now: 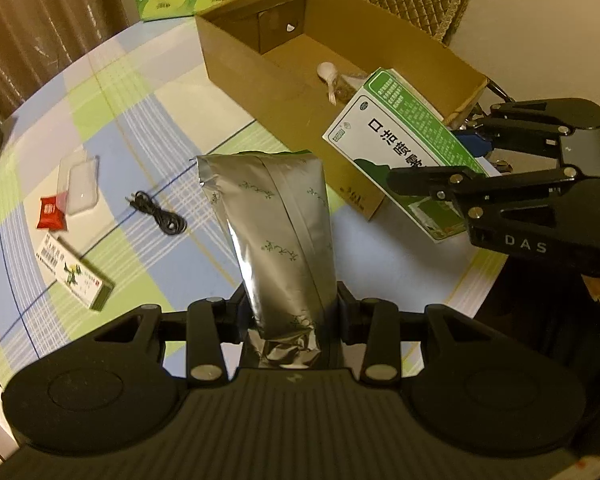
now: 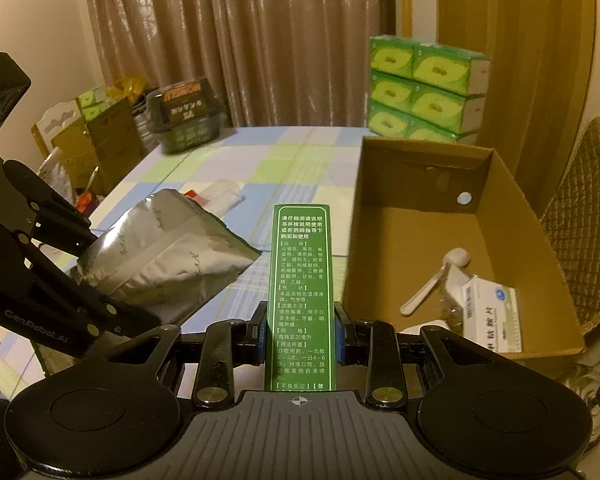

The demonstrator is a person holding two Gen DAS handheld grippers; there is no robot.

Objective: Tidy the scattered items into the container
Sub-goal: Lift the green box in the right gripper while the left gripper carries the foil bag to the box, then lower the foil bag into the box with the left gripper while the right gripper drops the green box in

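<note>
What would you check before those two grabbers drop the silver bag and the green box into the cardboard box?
1. Left gripper clamps the silver pouch: ok.
2. Right gripper clamps the green box: ok.
3. Both items lifted off the table: ok.
4. Cardboard box open, with bare floor beside the spoon and white packet: ok.
5. Items already over the opening: not ok, both short of it.
6. The two grippers clear of each other: cannot tell.

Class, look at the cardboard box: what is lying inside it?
Inside the cardboard box lie a white plastic spoon, a white-and-blue medicine carton and a small clear item, partly covered by that carton and unidentifiable.
</note>
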